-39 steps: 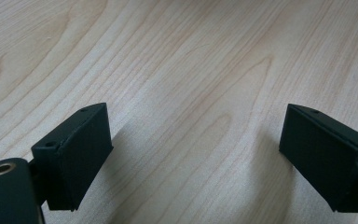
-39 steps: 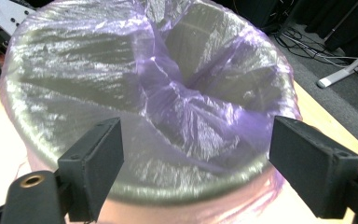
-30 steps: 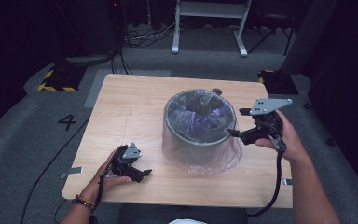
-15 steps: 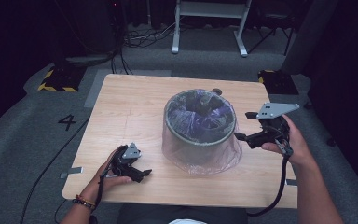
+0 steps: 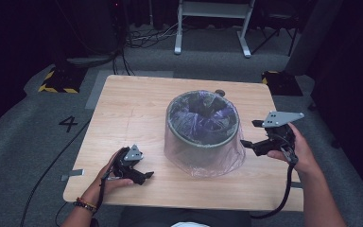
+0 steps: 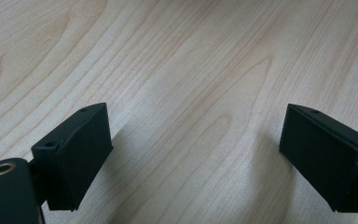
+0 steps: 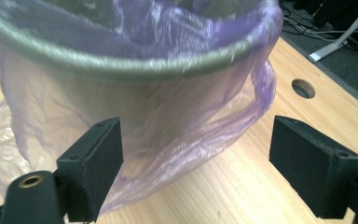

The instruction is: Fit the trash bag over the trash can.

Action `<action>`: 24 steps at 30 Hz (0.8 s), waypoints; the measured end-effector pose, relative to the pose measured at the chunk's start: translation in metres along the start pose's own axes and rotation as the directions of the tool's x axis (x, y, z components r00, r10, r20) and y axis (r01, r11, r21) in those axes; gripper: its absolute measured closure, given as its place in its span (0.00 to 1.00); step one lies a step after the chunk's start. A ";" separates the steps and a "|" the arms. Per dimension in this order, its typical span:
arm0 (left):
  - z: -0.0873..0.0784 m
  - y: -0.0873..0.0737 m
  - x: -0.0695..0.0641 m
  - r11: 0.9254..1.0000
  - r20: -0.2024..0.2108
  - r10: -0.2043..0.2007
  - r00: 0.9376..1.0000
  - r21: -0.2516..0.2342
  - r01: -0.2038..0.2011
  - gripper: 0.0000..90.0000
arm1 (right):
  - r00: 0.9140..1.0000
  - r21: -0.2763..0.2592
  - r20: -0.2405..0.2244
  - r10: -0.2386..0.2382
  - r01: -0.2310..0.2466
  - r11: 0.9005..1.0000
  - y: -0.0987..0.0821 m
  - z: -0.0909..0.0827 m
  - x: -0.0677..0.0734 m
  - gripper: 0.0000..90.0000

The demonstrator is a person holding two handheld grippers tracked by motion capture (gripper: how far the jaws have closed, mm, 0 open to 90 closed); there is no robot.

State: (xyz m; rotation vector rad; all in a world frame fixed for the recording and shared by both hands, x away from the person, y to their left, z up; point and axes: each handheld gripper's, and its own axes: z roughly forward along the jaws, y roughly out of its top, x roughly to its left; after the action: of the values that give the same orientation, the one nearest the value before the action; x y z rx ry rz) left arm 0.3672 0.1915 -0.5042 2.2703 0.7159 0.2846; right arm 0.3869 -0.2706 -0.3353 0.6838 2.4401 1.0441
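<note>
A round grey bin (image 5: 203, 132) stands at the middle of the wooden table (image 5: 132, 109), lined with a thin purple plastic bag (image 5: 208, 158) that drapes over its rim and down to the tabletop. Up close, the bag (image 7: 168, 130) hangs in folds over the bin's rim (image 7: 121, 65). My right gripper (image 5: 248, 135) hovers just right of the bin, open, its jaws apart with nothing between them (image 7: 196, 170). My left gripper (image 5: 144, 176) rests low near the table's front left, open over bare wood (image 6: 196, 158).
A small round hole (image 7: 303, 87) in the tabletop lies behind the bin. Off the table stand a white metal frame (image 5: 212, 23), cables on the grey floor, and a yellow-black striped block (image 5: 54, 80). A "4" (image 5: 68, 124) marks the floor at left.
My right gripper has sunk a little lower and drawn slightly toward the front beside the bin. The left gripper has stayed put.
</note>
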 end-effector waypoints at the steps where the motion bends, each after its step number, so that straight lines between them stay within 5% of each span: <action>1: 0.000 0.000 0.000 1.000 -0.001 0.000 1.000 0.000 0.000 0.10 | 1.000 0.002 0.001 0.003 -0.003 1.000 -0.002 0.001 0.000 0.20; 24: 0.000 0.000 0.000 1.000 -0.001 0.001 1.000 0.000 -0.001 0.10 | 0.996 0.059 0.074 -0.049 0.044 0.997 -0.043 0.029 0.012 0.20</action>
State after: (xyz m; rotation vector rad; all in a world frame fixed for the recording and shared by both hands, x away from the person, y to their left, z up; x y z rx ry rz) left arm 0.3672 0.1915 -0.5042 2.2705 0.7156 0.2857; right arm 0.3809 -0.2738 -0.3879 0.6689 2.4173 0.9171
